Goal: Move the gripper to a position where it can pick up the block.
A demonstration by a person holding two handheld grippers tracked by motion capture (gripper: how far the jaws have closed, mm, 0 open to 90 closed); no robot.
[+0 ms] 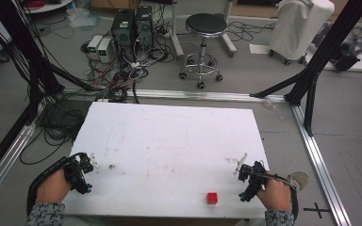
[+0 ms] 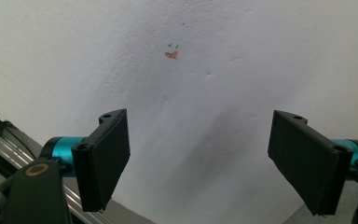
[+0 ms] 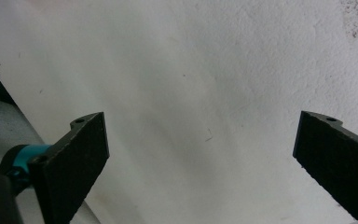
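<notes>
A small red cube [image 1: 211, 197] sits on the white table [image 1: 169, 141] near its front edge, right of centre. My right gripper [image 1: 242, 182] hovers just right of the cube, a short gap away, held in a hand. In the right gripper view my right gripper [image 3: 205, 163] stands wide open over bare white tabletop, with nothing between the jaws. My left gripper [image 1: 88, 175] rests at the table's front left corner. Seen in its own view, the left gripper [image 2: 205, 158] is open and holds nothing, with a small orange mark [image 2: 171, 55] on the table ahead of it.
Beyond the table's far edge stand a black stool [image 1: 204, 28], computer towers [image 1: 132, 28] with tangled cables [image 1: 118, 70], and a white covered cart [image 1: 299, 26]. Black frame posts [image 1: 320, 56] rise at both sides. Aluminium rails [image 1: 318, 155] run along the floor.
</notes>
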